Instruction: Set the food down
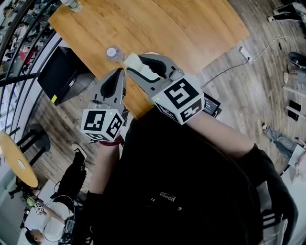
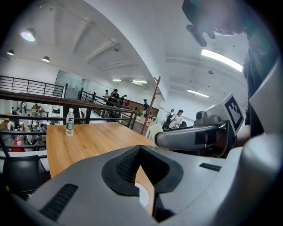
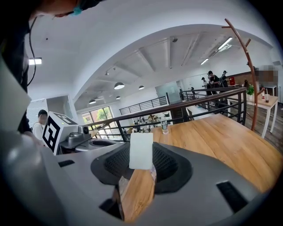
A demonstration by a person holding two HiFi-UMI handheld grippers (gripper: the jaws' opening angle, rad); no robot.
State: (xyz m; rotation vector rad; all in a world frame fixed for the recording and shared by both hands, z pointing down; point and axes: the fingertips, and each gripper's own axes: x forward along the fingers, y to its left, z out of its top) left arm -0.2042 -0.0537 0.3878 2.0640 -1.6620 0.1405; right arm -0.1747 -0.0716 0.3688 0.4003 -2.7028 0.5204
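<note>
A flat white packet of food (image 3: 141, 151) stands upright between the black pads of my right gripper (image 3: 142, 163), which is shut on it. In the head view the packet (image 1: 132, 61) pokes out at the tips of the right gripper (image 1: 135, 67), held over the near edge of the wooden table (image 1: 191, 28). My left gripper (image 1: 120, 73) hangs just left of it over the table's corner, its jaws together with nothing in them. In the left gripper view the pads (image 2: 128, 165) meet at their tips.
A water bottle (image 1: 113, 52) stands on the table just beyond the grippers, and a second bottle (image 1: 71, 5) at the far corner. A black chair (image 1: 60, 74) sits left of the table. A power strip and cable (image 1: 245, 53) lie on the floor at right. A railing (image 3: 199, 99) runs behind the table.
</note>
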